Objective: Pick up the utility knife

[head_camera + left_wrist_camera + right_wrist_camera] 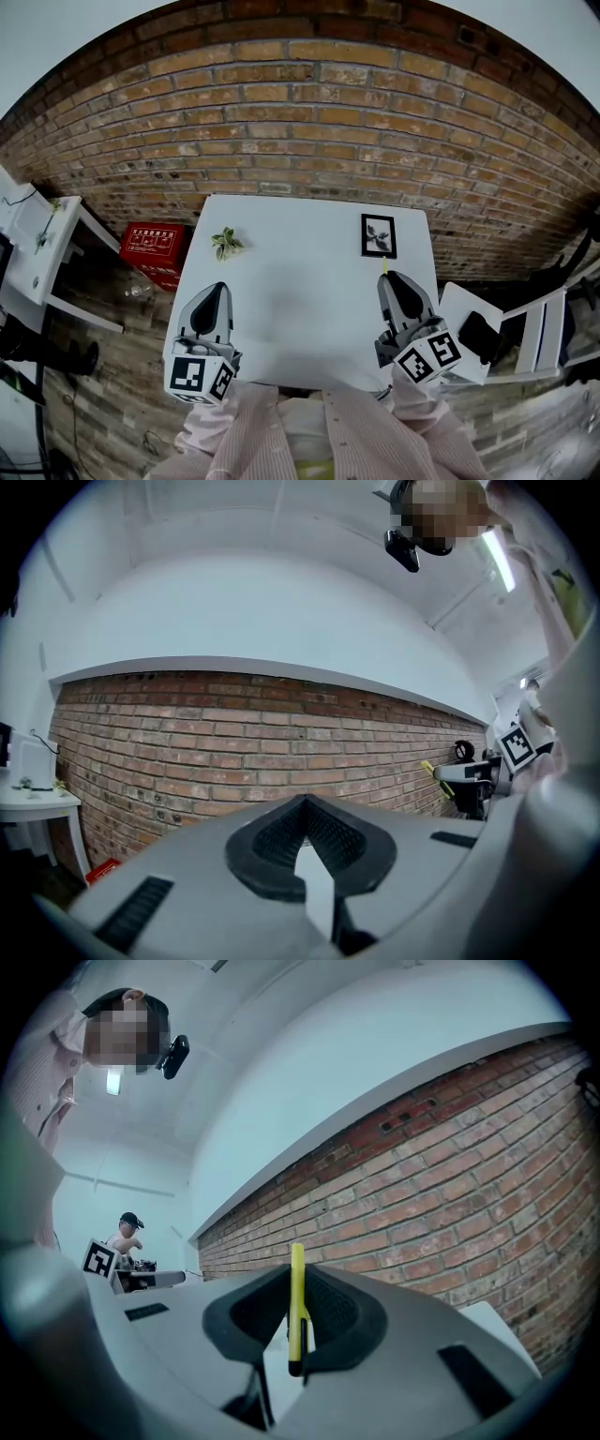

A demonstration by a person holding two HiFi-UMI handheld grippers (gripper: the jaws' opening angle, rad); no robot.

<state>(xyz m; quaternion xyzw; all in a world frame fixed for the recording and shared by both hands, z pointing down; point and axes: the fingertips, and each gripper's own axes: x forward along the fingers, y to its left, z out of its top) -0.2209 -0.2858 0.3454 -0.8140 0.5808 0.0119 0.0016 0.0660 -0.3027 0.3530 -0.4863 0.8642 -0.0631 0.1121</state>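
"Above the white table [300,309], before a brick wall [319,122]: which gripper has the utility knife?" asks the desk.

"The right gripper [390,281]," the photographer answers. "Its jaws stand narrow, pressed on the flat sides of the yellow utility knife [297,1307]. The knife sits on edge between the pads, with its front end poking out past the tips. It is clear of the table, held about level and pointing toward the wall."

"And the other one?"

"The left gripper [217,291] hovers over the table's near left side, tips together and nothing between them. It takes no part."

"So which step is this?"

"By my reading, the pick-up is all but complete: grasp made, knife in the air. Nothing else on the table is touched. A small green sprig [226,243] lies at the far left. A black-framed picture [378,234] lies at the far right, beyond the knife's tip as the head view shows it."

"What does the next move call for?"

"A steady squeeze, I'd say. The handle is thin and caught along only a short stretch, so it could pivot or slip if the pressure eases. Keeping it level and away from the frame looks like the whole job. Whether the blade is out, I cannot tell."
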